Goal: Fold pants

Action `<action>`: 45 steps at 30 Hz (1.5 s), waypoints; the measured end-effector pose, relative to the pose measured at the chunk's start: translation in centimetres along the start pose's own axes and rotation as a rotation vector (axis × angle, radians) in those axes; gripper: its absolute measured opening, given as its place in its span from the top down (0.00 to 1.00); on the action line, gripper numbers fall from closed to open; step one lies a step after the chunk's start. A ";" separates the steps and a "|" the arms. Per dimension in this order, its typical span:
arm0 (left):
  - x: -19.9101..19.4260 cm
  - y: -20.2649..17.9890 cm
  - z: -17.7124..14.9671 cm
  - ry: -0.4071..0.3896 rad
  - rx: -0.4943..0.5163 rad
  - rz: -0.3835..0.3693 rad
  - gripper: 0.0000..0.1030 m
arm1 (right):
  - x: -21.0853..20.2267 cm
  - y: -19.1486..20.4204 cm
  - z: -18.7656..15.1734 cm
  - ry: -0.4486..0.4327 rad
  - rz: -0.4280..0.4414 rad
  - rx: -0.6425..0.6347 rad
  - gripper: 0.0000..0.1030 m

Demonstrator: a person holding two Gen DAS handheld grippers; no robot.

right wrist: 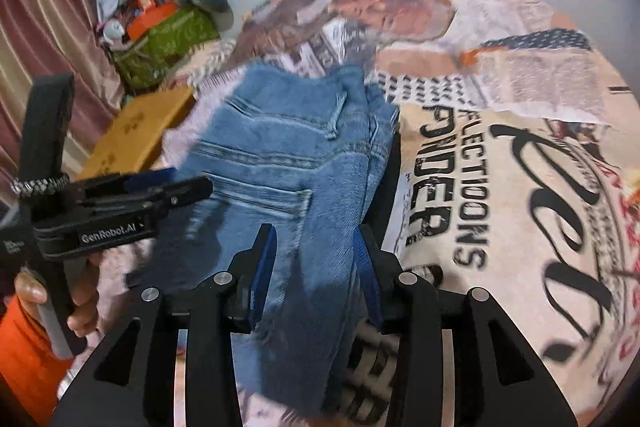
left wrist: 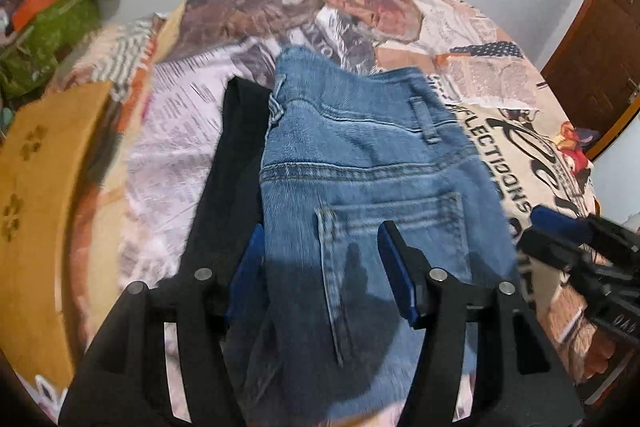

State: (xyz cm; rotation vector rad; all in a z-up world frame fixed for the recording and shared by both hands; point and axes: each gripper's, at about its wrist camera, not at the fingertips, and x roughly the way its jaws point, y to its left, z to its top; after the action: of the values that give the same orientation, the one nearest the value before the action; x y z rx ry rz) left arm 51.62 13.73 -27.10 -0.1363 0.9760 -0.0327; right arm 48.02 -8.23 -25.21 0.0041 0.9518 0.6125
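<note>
Blue jeans (left wrist: 360, 155) lie folded on the bed, waistband far, back pocket near, on top of a black garment (left wrist: 228, 163) that shows along their left side. My left gripper (left wrist: 320, 231) hangs open just above the pocket, its blue pads straddling the denim's left part. In the right wrist view the jeans (right wrist: 280, 155) run between the fingers of my right gripper (right wrist: 314, 231), whose jaws stand apart at the denim's right folded edge. The left gripper (right wrist: 192, 187) shows from the side over the jeans' left part. The right gripper (left wrist: 536, 223) sits beside the jeans' right edge.
A printed bedspread (right wrist: 500, 187) covers the bed. A wooden board (left wrist: 36, 187) runs along the left. A green bag with clutter (right wrist: 164, 39) stands at the far left, near a curtain (right wrist: 40, 27). A brown door (left wrist: 592, 47) is at the right. A hand (right wrist: 28, 291) holds the left gripper.
</note>
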 end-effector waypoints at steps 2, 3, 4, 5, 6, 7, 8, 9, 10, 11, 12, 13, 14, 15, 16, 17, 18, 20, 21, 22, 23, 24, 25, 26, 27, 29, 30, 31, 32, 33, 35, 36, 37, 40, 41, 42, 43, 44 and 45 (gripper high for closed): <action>-2.2 -0.8 -0.3 -0.028 0.030 0.024 0.43 | -2.3 0.8 -0.2 -0.037 -0.012 -0.018 0.65; -3.9 -1.3 -0.6 -0.052 0.052 0.028 0.43 | -3.8 1.4 -0.3 -0.065 -0.017 -0.031 0.65; -5.3 -1.7 -0.9 -0.073 0.069 0.030 0.43 | -5.3 1.8 -0.3 -0.087 -0.019 -0.042 0.65; -6.7 -2.1 -1.1 -0.095 0.083 0.034 0.43 | -6.3 2.0 -0.2 -0.107 -0.017 -0.048 0.65; -8.2 -2.6 -1.4 -0.119 0.094 0.039 0.43 | -8.0 2.3 -0.4 -0.138 -0.016 -0.050 0.65; -10.4 -3.3 -1.8 -0.153 0.103 0.045 0.43 | -9.3 2.8 -0.7 -0.162 -0.016 -0.052 0.65; -11.8 -3.9 -2.0 -0.177 0.108 0.043 0.43 | -10.7 3.3 -0.8 -0.186 -0.015 -0.056 0.65; -13.9 -4.5 -2.5 -0.211 0.111 0.039 0.43 | -12.2 3.8 -0.9 -0.212 -0.016 -0.060 0.65; -15.5 -4.9 -2.8 -0.239 0.114 0.036 0.43 | -14.0 4.4 -1.2 -0.246 -0.020 -0.068 0.65; -17.2 -5.4 -3.2 -0.269 0.119 0.032 0.43 | -15.6 5.0 -1.4 -0.273 -0.020 -0.079 0.65; -18.6 -5.8 -3.6 -0.298 0.120 0.030 0.43 | -16.6 5.5 -1.6 -0.293 -0.021 -0.090 0.65; -20.8 -6.3 -4.2 -0.338 0.119 0.029 0.43 | -18.0 6.2 -1.8 -0.321 -0.021 -0.105 0.65; -22.2 -6.7 -4.6 -0.362 0.117 0.024 0.43 | -19.3 6.8 -2.0 -0.345 -0.021 -0.116 0.65; -23.5 -7.1 -4.9 -0.381 0.116 0.018 0.43 | -20.8 7.5 -2.4 -0.374 -0.022 -0.128 0.65; -25.4 -7.5 -5.6 -0.414 0.110 0.017 0.43 | -21.9 8.1 -2.8 -0.396 -0.020 -0.136 0.65; -27.0 -7.8 -6.2 -0.445 0.109 0.024 0.43 | -23.1 8.6 -3.1 -0.419 -0.016 -0.145 0.65; -28.4 -8.2 -6.7 -0.472 0.112 0.032 0.43 | -24.2 9.2 -3.5 -0.440 -0.009 -0.154 0.65; -30.8 -8.8 -7.8 -0.518 0.122 0.042 0.43 | -26.3 10.2 -4.4 -0.476 -0.003 -0.171 0.65; -32.4 -9.2 -8.6 -0.550 0.127 0.048 0.43 | -27.3 10.7 -4.9 -0.495 -0.002 -0.180 0.65; -33.5 -9.5 -9.3 -0.572 0.130 0.051 0.42 | -28.3 11.2 -5.5 -0.514 -0.005 -0.190 0.65; -34.6 -9.8 -9.9 -0.591 0.131 0.051 0.42 | -29.1 11.6 -6.0 -0.529 -0.007 -0.197 0.65; -35.5 -10.0 -10.5 -0.609 0.132 0.050 0.41 | -29.9 12.1 -6.6 -0.548 -0.011 -0.206 0.65; -36.7 -10.3 -11.3 -0.632 0.130 0.048 0.41 | -30.7 12.5 -7.1 -0.565 -0.014 -0.213 0.65; -37.5 -10.5 -11.9 -0.646 0.128 0.047 0.40 | -31.4 12.9 -7.7 -0.582 -0.014 -0.218 0.65; -38.4 -10.7 -12.7 -0.664 0.126 0.046 0.40 | -31.9 13.1 -8.2 -0.593 -0.015 -0.219 0.65; -39.6 -11.2 -14.0 -0.696 0.127 0.052 0.39 | -33.0 13.6 -9.2 -0.622 -0.024 -0.222 0.65; -40.1 -11.4 -14.6 -0.713 0.129 0.061 0.37 | -33.3 13.7 -9.5 -0.633 -0.028 -0.220 0.65; -40.6 -11.7 -15.3 -0.731 0.132 0.069 0.35 | -33.6 13.8 -9.9 -0.643 -0.033 -0.219 0.65; -41.0 -11.9 -16.0 -0.748 0.133 0.076 0.33 | -34.0 14.0 -10.3 -0.653 -0.035 -0.220 0.65; -41.3 -12.1 -16.4 -0.760 0.132 0.080 0.32 | -34.3 14.2 -10.6 -0.660 -0.041 -0.221 0.65; -41.9 -12.4 -17.4 -0.781 0.129 0.085 0.27 | -34.5 14.4 -11.2 -0.674 -0.059 -0.224 0.65; -42.1 -12.5 -17.8 -0.787 0.129 0.087 0.24 | -34.7 14.5 -11.4 -0.681 -0.069 -0.225 0.64; -42.3 -12.6 -18.3 -0.798 0.126 0.091 0.15 | -34.9 14.6 -11.7 -0.687 -0.076 -0.222 0.60; -42.7 -12.7 -19.2 -0.820 0.119 0.089 0.03 | -35.1 14.3 -12.1 -0.706 -0.088 -0.205 0.43; -42.7 -12.7 -19.3 -0.819 0.116 0.088 0.02 | -35.2 14.3 -12.3 -0.710 -0.094 -0.201 0.41; -42.7 -12.6 -19.4 -0.815 0.111 0.080 0.01 | -35.2 14.3 -12.3 -0.710 -0.099 -0.197 0.38; -42.6 -12.5 -19.4 -0.812 0.106 0.075 0.01 | -35.2 14.3 -12.3 -0.709 -0.104 -0.194 0.36; -42.5 -12.2 -19.4 -0.808 0.096 0.071 0.00 | -35.3 14.3 -12.4 -0.711 -0.109 -0.192 0.34; -42.5 -12.1 -19.5 -0.805 0.088 0.069 0.00 | -35.3 14.4 -12.5 -0.717 -0.118 -0.190 0.26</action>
State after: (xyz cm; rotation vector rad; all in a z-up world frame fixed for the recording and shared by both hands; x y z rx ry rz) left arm 12.13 3.58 -1.32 -0.0255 0.1737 0.0419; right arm 16.47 -16.86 -1.96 -0.0015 0.1969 0.5321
